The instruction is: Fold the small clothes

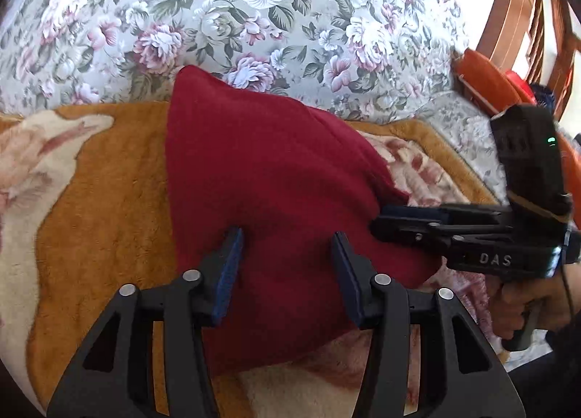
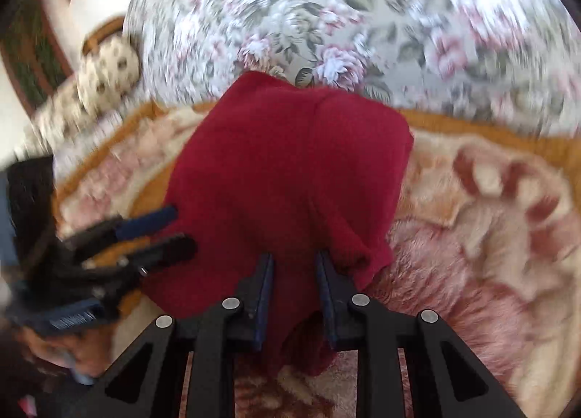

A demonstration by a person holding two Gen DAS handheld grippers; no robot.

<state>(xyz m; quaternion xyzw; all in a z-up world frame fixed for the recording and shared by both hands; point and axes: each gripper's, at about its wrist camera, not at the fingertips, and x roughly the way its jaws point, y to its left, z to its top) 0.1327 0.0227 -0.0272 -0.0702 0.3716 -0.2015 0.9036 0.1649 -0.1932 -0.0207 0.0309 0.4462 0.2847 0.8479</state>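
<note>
- Here a dark red garment (image 1: 276, 178) lies on a plush orange-and-cream blanket (image 1: 109, 207), with its far corner reaching onto the floral bedspread (image 1: 254, 0) beyond the blanket's far edge.
- In the left wrist view the left gripper (image 1: 287, 240) stands over the near part of the red cloth, its jaws moderately apart; the blue pads (image 1: 230, 273) sit either side of a span of fabric, and no pinch shows.
- From the right, the right gripper (image 1: 395, 220) reaches in level to the garment's right edge, its body marked with pale letters and a small green light, held by a hand (image 1: 526, 302) at the near right.
- In the right wrist view, which is blurred, the right gripper (image 2: 294, 258) has its jaws narrow, with a fold of the red garment (image 2: 290, 171) running between them down toward the camera; the cloth looks gathered there, but whether the pads press on it I cannot tell.
- In that same view the left gripper (image 2: 178, 229) shows at the left, tips at the garment's left edge, jaws parted.
- A spotted cushion (image 2: 105, 73) lies at the far left on the bed, and a wooden chair back (image 1: 526, 19) stands at the far right.
</note>
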